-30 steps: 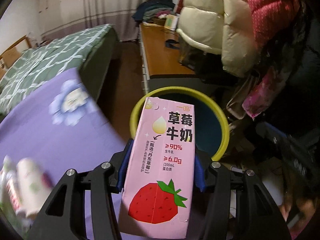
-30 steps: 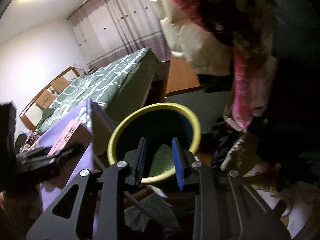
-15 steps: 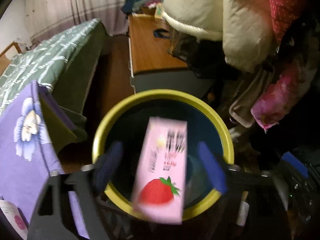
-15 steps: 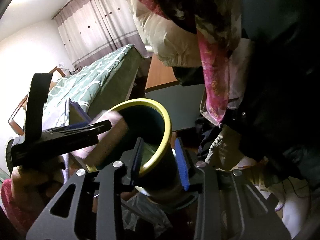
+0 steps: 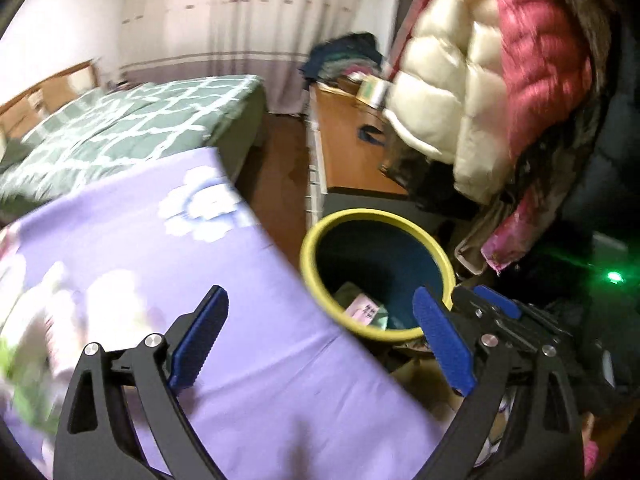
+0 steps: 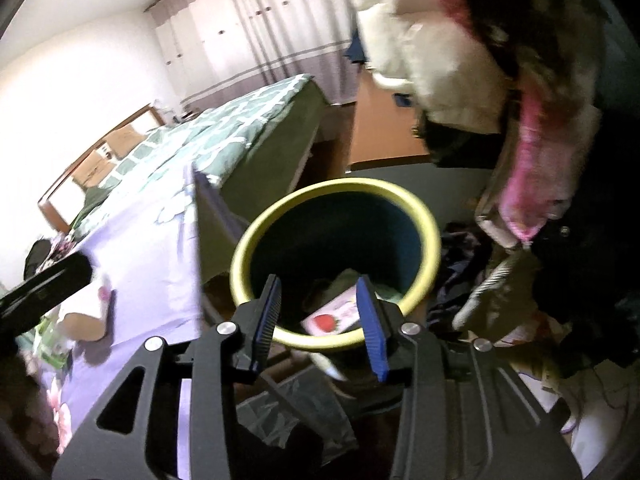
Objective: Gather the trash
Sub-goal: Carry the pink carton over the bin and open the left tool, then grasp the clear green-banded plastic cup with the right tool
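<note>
With the pink carton (image 6: 334,317) inside the bin (image 6: 280,216), both the left gripper (image 5: 320,340) and the right gripper (image 6: 318,320) gape empty (the blurred items left of the bin are probably trash), so a hasty grab could miss.

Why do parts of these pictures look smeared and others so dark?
Left wrist view: motion blur smears the purple flowered cloth and the white puffy jacket; its right edge is nearly black. Right wrist view: the bright ceiling washes out, hanging clothes blur, and the yellow-rimmed bin stays fairly sharp.

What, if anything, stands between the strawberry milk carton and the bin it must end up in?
Nothing visible: the strawberry milk carton already lies inside the yellow-rimmed bin, and the left gripper is open and empty.
</note>
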`<action>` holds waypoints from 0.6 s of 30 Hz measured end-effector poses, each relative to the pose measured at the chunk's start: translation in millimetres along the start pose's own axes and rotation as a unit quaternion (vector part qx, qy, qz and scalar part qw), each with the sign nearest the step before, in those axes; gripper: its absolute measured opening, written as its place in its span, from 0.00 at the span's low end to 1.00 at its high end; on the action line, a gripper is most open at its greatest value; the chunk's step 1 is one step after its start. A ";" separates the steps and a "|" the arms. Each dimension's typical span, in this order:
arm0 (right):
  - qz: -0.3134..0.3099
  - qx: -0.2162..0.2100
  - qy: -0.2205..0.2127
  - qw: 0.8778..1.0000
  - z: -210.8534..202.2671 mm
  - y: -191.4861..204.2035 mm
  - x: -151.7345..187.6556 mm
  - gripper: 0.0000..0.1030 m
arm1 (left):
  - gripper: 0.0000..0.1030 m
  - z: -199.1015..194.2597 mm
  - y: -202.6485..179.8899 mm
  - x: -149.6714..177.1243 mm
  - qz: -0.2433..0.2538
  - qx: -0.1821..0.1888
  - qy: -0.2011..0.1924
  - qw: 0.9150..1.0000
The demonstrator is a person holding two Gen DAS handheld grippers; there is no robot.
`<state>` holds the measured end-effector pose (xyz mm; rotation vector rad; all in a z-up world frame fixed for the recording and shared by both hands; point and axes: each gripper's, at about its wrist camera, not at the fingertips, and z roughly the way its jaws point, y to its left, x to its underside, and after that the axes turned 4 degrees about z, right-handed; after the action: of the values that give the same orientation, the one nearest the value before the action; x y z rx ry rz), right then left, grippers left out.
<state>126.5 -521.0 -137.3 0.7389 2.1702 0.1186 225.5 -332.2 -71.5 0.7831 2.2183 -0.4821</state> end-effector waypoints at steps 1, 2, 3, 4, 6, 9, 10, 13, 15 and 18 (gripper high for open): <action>-0.008 -0.006 0.002 1.000 1.1 9.6 1.8 0.37 | 0.90 -14.0 11.6 7.4 -0.013 -0.013 -0.008 1.000; -0.014 -0.010 0.004 1.000 1.8 17.3 3.5 0.37 | 0.90 -28.7 24.3 14.8 -0.024 -0.030 -0.018 0.999; -0.021 -0.014 0.006 1.000 2.7 25.6 5.2 0.37 | 0.90 -38.0 31.7 20.1 -0.031 -0.042 -0.023 0.998; -0.029 -0.020 0.010 0.999 4.3 36.7 8.1 0.37 | 0.90 -50.5 43.5 27.5 -0.039 -0.059 -0.031 0.997; -0.042 -0.027 0.013 0.999 6.1 52.6 12.0 0.37 | 0.91 -72.9 63.5 41.8 -0.057 -0.087 -0.043 0.994; -0.061 -0.041 0.020 0.997 7.8 79.1 20.0 0.37 | 0.91 -104.0 95.2 62.9 -0.088 -0.120 -0.054 0.987; -0.069 -0.048 0.024 0.996 9.8 91.3 23.0 0.37 | 0.91 -113.6 105.9 70.5 -0.097 -0.131 -0.056 0.985; -0.089 -0.067 0.032 0.993 12.5 123.2 30.4 0.37 | 0.91 -138.2 132.9 89.5 -0.115 -0.163 -0.060 0.978; -0.103 -0.086 0.037 0.990 11.6 144.4 35.5 0.37 | 0.91 -154.7 148.3 102.0 -0.124 -0.188 -0.064 0.972; -0.134 -0.127 0.051 0.982 10.2 184.9 46.8 0.37 | 0.91 -181.8 175.6 119.8 -0.148 -0.217 -0.070 0.962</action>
<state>197.5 -344.9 -116.2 0.2991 2.2748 0.2918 182.3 -56.2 -56.3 0.1811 2.2012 -0.1699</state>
